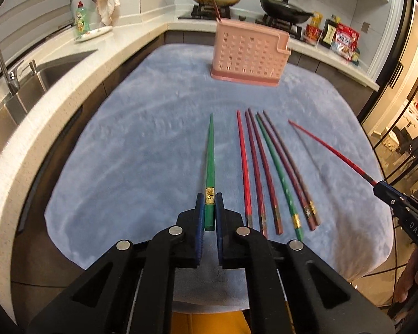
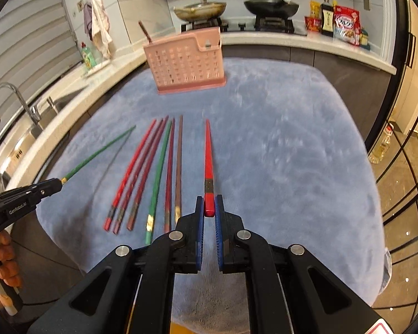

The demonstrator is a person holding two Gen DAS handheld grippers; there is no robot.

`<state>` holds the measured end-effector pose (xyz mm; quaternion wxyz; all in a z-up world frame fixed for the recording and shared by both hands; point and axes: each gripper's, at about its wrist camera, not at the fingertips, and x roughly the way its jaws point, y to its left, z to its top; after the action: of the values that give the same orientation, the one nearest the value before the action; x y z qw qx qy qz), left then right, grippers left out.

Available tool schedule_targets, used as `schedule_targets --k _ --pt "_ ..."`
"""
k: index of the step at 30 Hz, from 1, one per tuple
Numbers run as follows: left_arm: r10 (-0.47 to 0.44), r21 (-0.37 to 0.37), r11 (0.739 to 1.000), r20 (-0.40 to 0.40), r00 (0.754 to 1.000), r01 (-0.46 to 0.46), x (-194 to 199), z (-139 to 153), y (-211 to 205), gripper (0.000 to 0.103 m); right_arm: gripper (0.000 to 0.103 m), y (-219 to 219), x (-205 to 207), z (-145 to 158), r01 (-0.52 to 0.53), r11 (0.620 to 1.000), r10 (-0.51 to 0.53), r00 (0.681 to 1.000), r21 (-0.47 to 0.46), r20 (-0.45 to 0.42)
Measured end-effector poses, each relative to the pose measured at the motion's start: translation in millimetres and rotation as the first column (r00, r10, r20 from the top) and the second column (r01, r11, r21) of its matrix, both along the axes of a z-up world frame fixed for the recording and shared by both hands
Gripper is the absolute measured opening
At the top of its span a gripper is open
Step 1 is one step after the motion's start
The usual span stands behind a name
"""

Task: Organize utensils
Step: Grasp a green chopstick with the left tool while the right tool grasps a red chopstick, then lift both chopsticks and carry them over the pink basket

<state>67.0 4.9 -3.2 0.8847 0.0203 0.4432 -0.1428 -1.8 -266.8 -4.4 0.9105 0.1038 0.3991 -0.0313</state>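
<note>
Pink perforated plastic utensil holder at the far end of my blue fleece cloth hides most of 1 dark chopstick standing in it, and motion blur smears the 6 loose chopsticks lying side by side, tips toward the holder. My left gripper is clamped on the butt of a green chopstick with a gold band, long axis pointing straight at the holder. My right gripper pinches a red chopstick with a dark band likewise, tip forward.
</note>
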Motion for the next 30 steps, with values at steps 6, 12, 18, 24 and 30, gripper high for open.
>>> schedule_targets --k 6,12,18,24,30 --pt "0.021 -0.026 0.999 0.057 0.998 -0.020 17 41 9 0.007 0.007 -18 12 47 0.029 0.999 -0.031 0.996 0.028 0.088" --pt "0.042 -0.052 0.998 0.088 0.995 -0.038 42 67 17 0.007 0.007 -25 30 71 0.034 0.999 -0.038 0.991 0.029 0.125" --pt "0.048 -0.075 0.996 0.139 0.989 -0.038 67 93 19 0.007 0.007 -31 50 89 0.045 0.998 -0.050 0.986 0.035 0.162" --pt "0.060 -0.084 0.995 0.189 0.980 -0.045 94 120 18 0.007 0.007 -38 72 110 0.044 0.998 -0.050 0.978 0.034 0.204" --pt "0.055 -0.089 0.995 0.231 0.971 -0.035 121 146 7 0.007 0.007 -47 104 137 0.043 0.998 -0.053 0.963 0.043 0.265"
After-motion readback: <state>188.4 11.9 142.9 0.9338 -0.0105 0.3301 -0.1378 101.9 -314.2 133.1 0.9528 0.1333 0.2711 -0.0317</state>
